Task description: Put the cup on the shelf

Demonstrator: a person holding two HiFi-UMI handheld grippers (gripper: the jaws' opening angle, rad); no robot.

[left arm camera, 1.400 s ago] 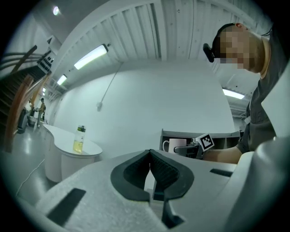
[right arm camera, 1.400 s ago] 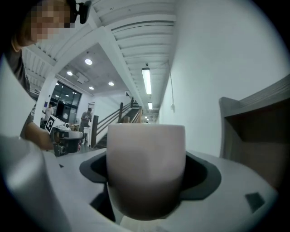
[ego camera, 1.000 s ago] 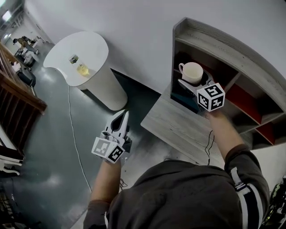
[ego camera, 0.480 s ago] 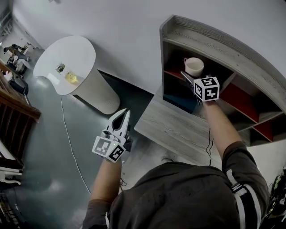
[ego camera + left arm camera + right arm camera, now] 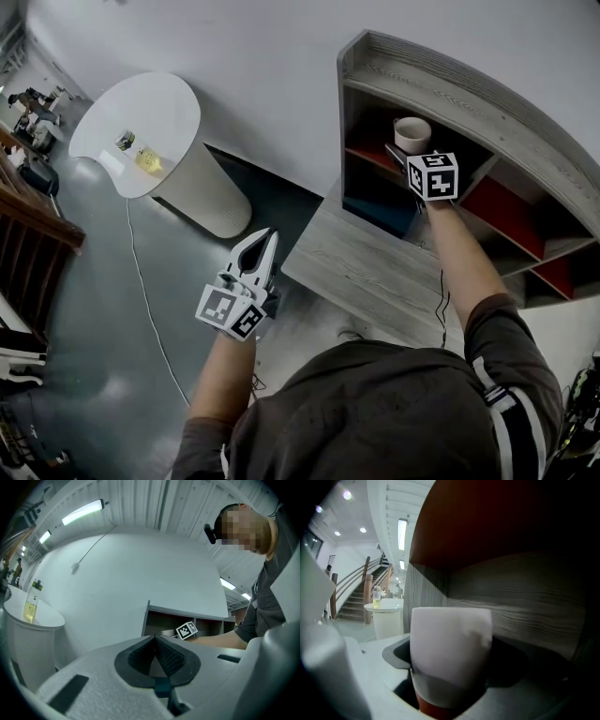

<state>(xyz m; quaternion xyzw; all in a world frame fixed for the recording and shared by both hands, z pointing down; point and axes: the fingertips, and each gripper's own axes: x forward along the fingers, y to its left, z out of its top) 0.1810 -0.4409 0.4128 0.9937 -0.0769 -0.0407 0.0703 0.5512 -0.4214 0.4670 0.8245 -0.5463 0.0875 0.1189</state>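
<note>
Cup (image 5: 412,133): one, plain white, upright, mouth up. It stands inside the top left compartment of the shelf (image 5: 450,86), its base at the red floor; contact with the floor cannot be made out. The right gripper (image 5: 412,152) clamps its sides.
Shelf: grey wood-grain, open-fronted, several compartments, coloured floors, set against a white wall.

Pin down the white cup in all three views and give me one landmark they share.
Head view: the cup is upper right, inside the shelf's top-left compartment.
Left gripper view: a small pale shape near centre, in the shelf opening, is probably the cup.
Right gripper view: it fills the centre, gripped by the right gripper.
Shared landmark: the round white table.
</note>
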